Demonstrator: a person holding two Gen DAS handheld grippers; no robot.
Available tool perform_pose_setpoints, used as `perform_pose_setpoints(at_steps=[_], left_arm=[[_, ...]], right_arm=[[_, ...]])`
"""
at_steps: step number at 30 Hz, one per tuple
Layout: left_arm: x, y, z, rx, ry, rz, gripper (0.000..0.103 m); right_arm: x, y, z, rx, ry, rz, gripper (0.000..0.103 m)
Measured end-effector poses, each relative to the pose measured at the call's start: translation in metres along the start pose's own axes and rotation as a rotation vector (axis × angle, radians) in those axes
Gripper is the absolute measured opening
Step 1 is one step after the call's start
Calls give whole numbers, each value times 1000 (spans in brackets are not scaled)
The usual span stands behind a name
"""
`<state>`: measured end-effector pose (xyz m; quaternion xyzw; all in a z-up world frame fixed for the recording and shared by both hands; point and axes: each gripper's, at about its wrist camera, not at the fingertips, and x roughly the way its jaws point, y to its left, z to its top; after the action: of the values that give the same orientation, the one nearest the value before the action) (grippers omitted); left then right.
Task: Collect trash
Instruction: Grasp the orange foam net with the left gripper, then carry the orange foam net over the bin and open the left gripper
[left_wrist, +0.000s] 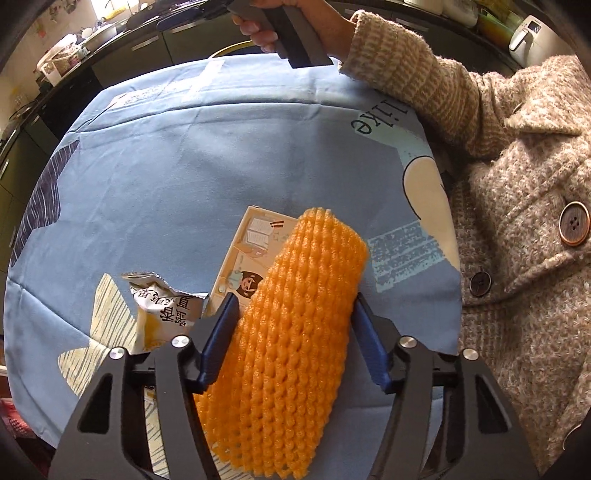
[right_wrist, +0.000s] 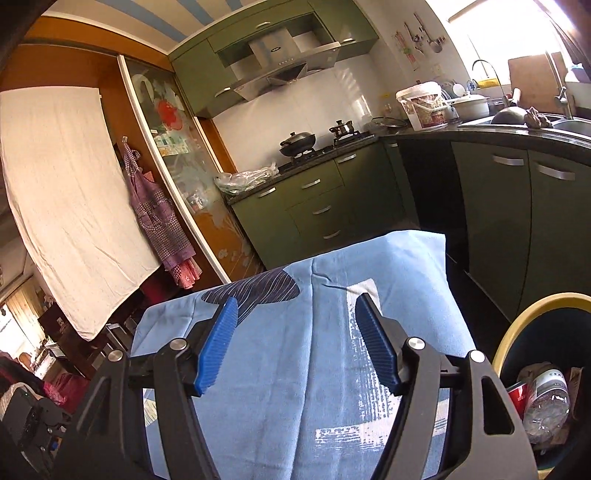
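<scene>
In the left wrist view my left gripper (left_wrist: 295, 306) is shut on an orange foam fruit net (left_wrist: 295, 332), which fills the gap between the blue pads and is held over the table. Under it lie a beige printed carton (left_wrist: 255, 243) and a torn white snack wrapper (left_wrist: 166, 306) on the blue tablecloth (left_wrist: 184, 166). My right gripper (right_wrist: 295, 314) is open and empty above the cloth's far part. Its handle, held by a hand, shows at the top of the left wrist view (left_wrist: 291, 33). A bin with a yellow rim (right_wrist: 532, 314) stands at the right and holds a plastic bottle (right_wrist: 546, 402).
The person in a beige knit coat (left_wrist: 517, 184) sits at the table's right side. Green kitchen cabinets (right_wrist: 369, 195) and a dark counter with pots (right_wrist: 299, 142) run behind the table. A white cloth (right_wrist: 62, 199) hangs at the left.
</scene>
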<state>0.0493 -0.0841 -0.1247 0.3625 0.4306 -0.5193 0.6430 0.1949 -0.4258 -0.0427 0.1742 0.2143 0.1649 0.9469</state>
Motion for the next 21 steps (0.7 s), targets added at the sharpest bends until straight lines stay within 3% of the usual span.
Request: perform_pose_setpoints(at_steps=[6, 12, 17, 21], left_arm=[[-9, 2, -6, -76, -12, -15, 39], [-44, 9, -8, -168, -129, -104, 16], [-77, 20, 10, -220, -237, -61, 15], [-84, 25, 46, -211, -253, -12, 15]], right_arm=[[-1, 1, 0, 5, -3, 4, 66], [-3, 0, 1, 10, -8, 5, 66], [-10, 3, 4, -5, -43, -31, 67], [-40, 16, 14, -78, -133, -110, 72]])
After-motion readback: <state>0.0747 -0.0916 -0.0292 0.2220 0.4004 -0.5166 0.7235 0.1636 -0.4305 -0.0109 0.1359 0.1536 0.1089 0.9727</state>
